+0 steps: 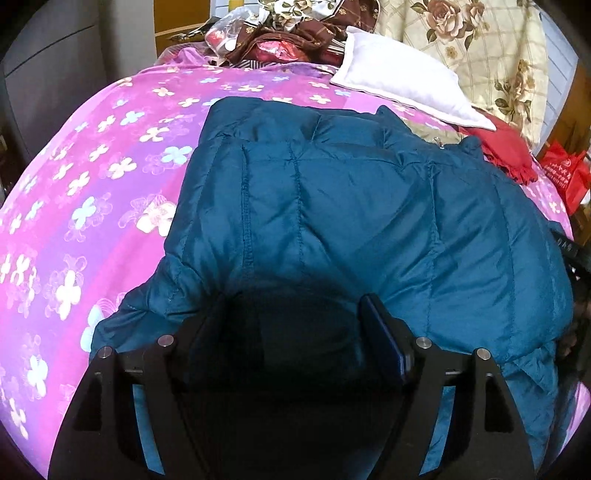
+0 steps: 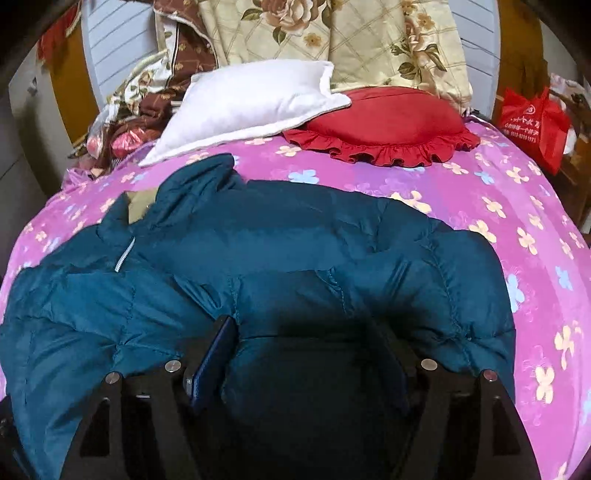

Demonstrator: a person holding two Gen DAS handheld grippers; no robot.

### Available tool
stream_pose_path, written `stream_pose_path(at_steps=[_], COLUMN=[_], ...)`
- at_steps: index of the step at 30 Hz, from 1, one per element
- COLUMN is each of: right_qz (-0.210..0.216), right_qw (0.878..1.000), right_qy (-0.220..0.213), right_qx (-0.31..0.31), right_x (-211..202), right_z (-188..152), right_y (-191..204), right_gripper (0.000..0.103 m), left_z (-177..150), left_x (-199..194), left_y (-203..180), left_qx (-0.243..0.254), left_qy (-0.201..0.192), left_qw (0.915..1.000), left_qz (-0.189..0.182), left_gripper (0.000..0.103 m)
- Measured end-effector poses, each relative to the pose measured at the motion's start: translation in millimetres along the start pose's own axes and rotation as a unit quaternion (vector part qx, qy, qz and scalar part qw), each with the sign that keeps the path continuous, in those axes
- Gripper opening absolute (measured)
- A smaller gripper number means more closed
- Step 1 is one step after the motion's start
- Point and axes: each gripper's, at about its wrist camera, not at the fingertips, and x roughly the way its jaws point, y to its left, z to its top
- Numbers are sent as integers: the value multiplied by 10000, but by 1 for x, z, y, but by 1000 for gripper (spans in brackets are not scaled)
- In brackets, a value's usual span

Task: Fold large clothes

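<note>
In the left wrist view, one teal quilted jacket (image 1: 369,221) lay spread on a pink flowered bedsheet (image 1: 92,203). It filled the middle and the right of the picture, and its near edge reached under the tool. The left gripper (image 1: 299,314) hung just over this near part. Its two fingers (image 1: 384,339) stood wide apart, and the dark, shadowed fabric of the jacket lay between them. I could not tell if the pads already touched the fabric; nothing was pinched. At the far side I counted one white pillow (image 1: 399,77), one red cushion (image 1: 506,151) partly behind the jacket, one beige floral quilt (image 1: 480,48), and one heap of brown patterned cloth (image 1: 295,29). One red bag (image 1: 565,173) stood at the far right.

In the right wrist view, the same jacket (image 2: 258,258) covered the near and left part of the sheet (image 2: 517,221). One silver zipper (image 2: 125,254) showed on its left part. The right gripper (image 2: 306,343) was also wide open over the near edge, with a puffy fold of the jacket rising between its two fingers (image 2: 210,365), not clamped. Far behind lay the one white pillow (image 2: 255,99), just beside it the one red frilled cushion (image 2: 388,125), the floral quilt (image 2: 332,33), and the red bag (image 2: 532,122) at the right.
</note>
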Motion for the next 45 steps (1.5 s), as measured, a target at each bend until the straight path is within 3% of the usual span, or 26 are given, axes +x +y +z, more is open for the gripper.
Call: stream_pose_path(at_steps=[2, 4, 6, 10, 11, 13, 18, 22, 25, 28, 29, 32, 39, 41, 45], right_qz=[-138, -87, 252, 943, 937, 449, 569, 697, 575, 383, 417, 610, 503, 525, 456], right_qw=[9999, 9972, 9938, 9909, 9914, 9938, 9952, 9907, 9907, 9914, 9926, 9976, 9975, 9974, 9971], right_qy=[-68, -742, -1082, -835, -627, -62, -101, -924, -1158, -1238, -1139, -301, -273, -237, 112], right_qx=[-28, 53, 40, -482, -671, -1013, -792, -719, -432, -171, -113, -140, -424, -427, -606], right_x=[-16, -52, -73, -68, -55, -14, -17, -80, -110, -118, -112, -67, -48, -47, -65], right_z=[4, 6, 5, -3, -8, -25, -25, -26, -42, -63, -70, -89, -92, -91, -79], right_y=[5, 12, 33, 94, 109, 129, 124, 95, 61, 30, 22, 11, 21, 20, 14], right_gripper=[70, 70, 70, 70, 70, 71, 72, 71, 71, 71, 71, 76, 102, 103, 97], left_z=[0, 0, 0, -1, -1, 0, 3, 8, 9, 5, 3, -4, -4, -4, -3], left_x=[-4, -6, -6, -3, -3, -3, -10, -35, -58, -54, -47, -15, -7, -2, 1], left_y=[2, 4, 5, 3, 3, 3, 5, 15, 5, -16, -20, -29, -27, -26, -11], left_qx=[-68, -123, -138, -79, -73, -84, -91, -309, -92, 347, 444, 650, 646, 557, 259], left_qy=[-8, -29, -25, -27, -27, -42, -65, -527, -955, -889, -772, -204, -139, -55, 64], left_qw=[9999, 9999, 9998, 9998, 9998, 9998, 9995, 9972, 9953, 9952, 9958, 9977, 9976, 9980, 9996], left_qz=[74, 116, 116, 176, 190, 170, 305, 435, 150, -205, -217, 63, 201, 295, -96], left_gripper=[75, 75, 75, 75, 75, 75, 75, 75, 75, 75, 75, 75, 85, 96, 97])
